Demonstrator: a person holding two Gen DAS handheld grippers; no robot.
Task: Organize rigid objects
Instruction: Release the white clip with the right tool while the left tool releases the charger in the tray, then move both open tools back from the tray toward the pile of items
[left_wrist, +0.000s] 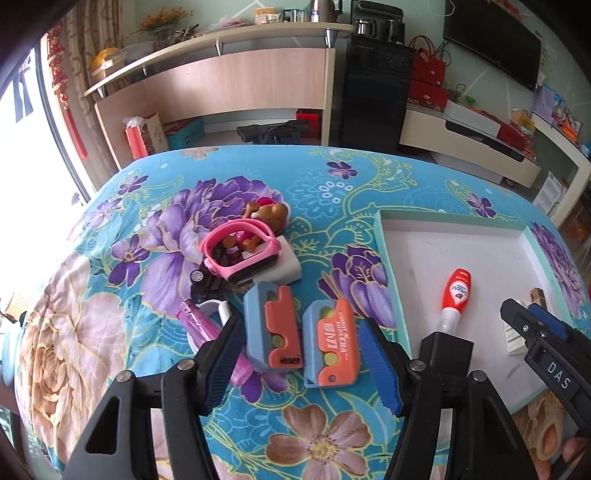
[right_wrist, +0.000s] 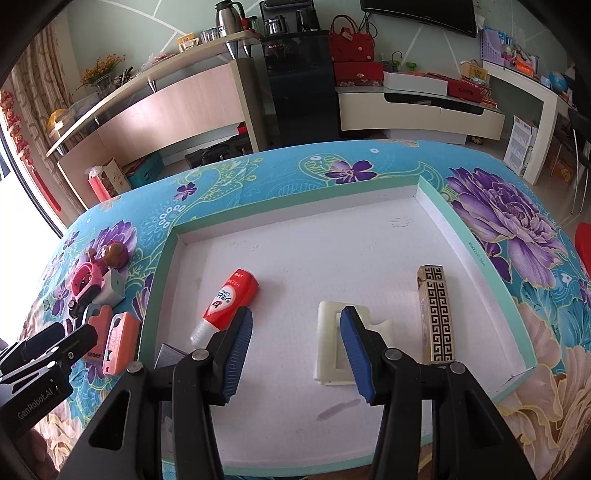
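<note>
Toys and small rigid objects are lying in a loose pile on the flowered blue tablecloth (left_wrist: 303, 173), to the left of a shallow white tray with a mint-green rim (right_wrist: 480, 254). I am holding my left gripper (left_wrist: 299, 354) low over the cloth with its blue-padded fingers (left_wrist: 227, 363) spread wide and gripping nothing; two blue-and-orange cases are lying between them, the left case (left_wrist: 273, 328) and the right case (left_wrist: 332, 343), side by side and apparently not touching the pads. Behind them a pink watch band (left_wrist: 240, 251), a grey block (left_wrist: 284, 264), a brown figurine (left_wrist: 271, 214), a small dark toy car (left_wrist: 205, 280) and a magenta pen (left_wrist: 207, 328) are crowding together. I am holding my right gripper (right_wrist: 295, 350) above the tray, fingers also wide apart and empty. Inside the tray a red-and-white tube (right_wrist: 227, 304) is lying tilted just beside my left-hand pad, a cream plastic piece (right_wrist: 328, 350) is lying flat partly under my right-hand pad, and a gold-and-black patterned box (right_wrist: 436, 317) is lying near the right wall. Both grippers are pointing forward and downward, side by side, the left one just outside the tray's left rim.
</note>
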